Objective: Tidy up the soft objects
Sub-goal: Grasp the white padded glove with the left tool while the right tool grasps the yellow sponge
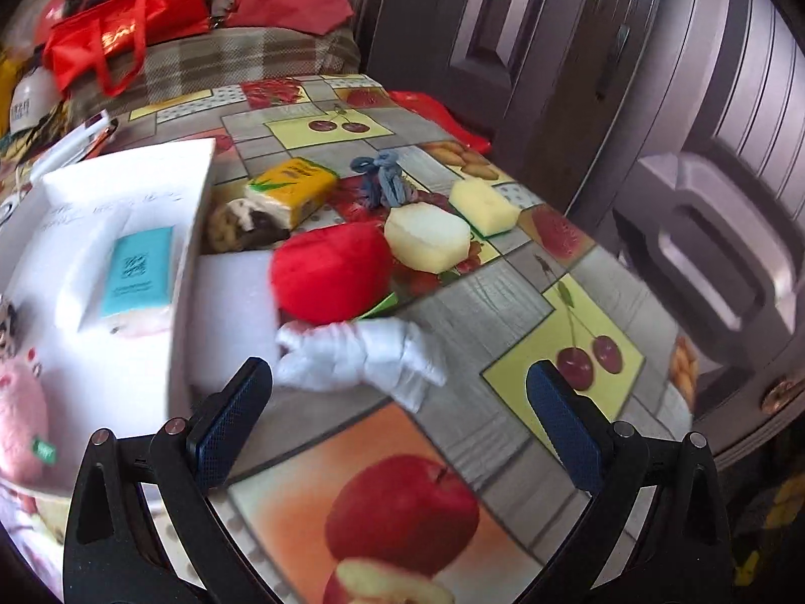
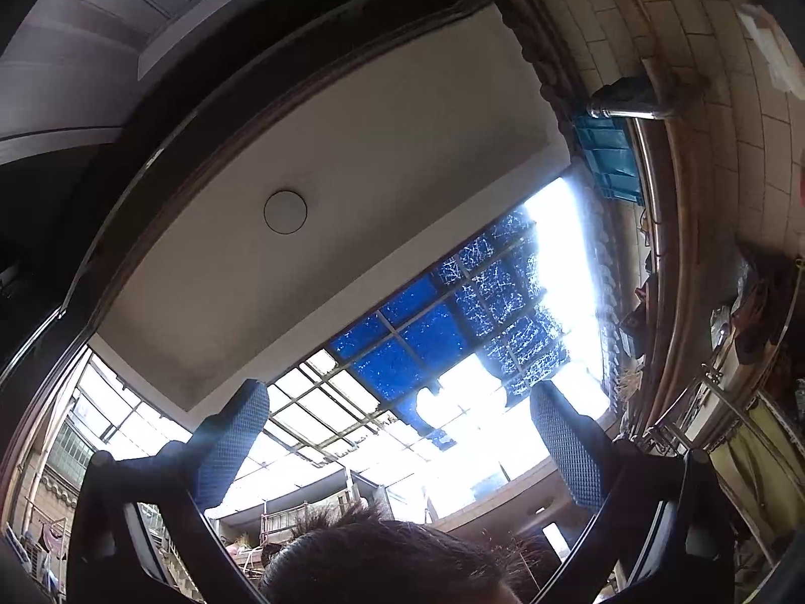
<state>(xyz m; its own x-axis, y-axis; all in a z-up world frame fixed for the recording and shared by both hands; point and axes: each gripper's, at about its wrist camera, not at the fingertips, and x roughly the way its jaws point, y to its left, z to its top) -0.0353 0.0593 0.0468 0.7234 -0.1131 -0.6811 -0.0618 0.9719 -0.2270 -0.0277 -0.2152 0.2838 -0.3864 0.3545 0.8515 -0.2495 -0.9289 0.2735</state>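
My left hand-held gripper (image 1: 400, 390) is spread wide, holding nothing. Some soft things sit in the box (image 1: 193, 231) to its left; the white rag (image 1: 362, 357) just ahead, red ball (image 1: 329, 277) and sponges (image 1: 427, 241) wait on the worktop (image 1: 503, 312). My right hand-held gripper (image 2: 400, 418), spread too, points at the ceiling

Blurred throughout in the left wrist view: red plush ball (image 1: 329, 279) and knotted white cloth (image 1: 362, 357) smeared beside the white box (image 1: 193, 231). Pink plush toy (image 1: 20, 423) inside that box cut off by the left edge. Brown-and-cream soft thing (image 1: 246, 229) behind the box wall half hidden, kind unclear. Writing on the box illegible. Hair (image 2: 382, 561) cut off at the bottom edge.
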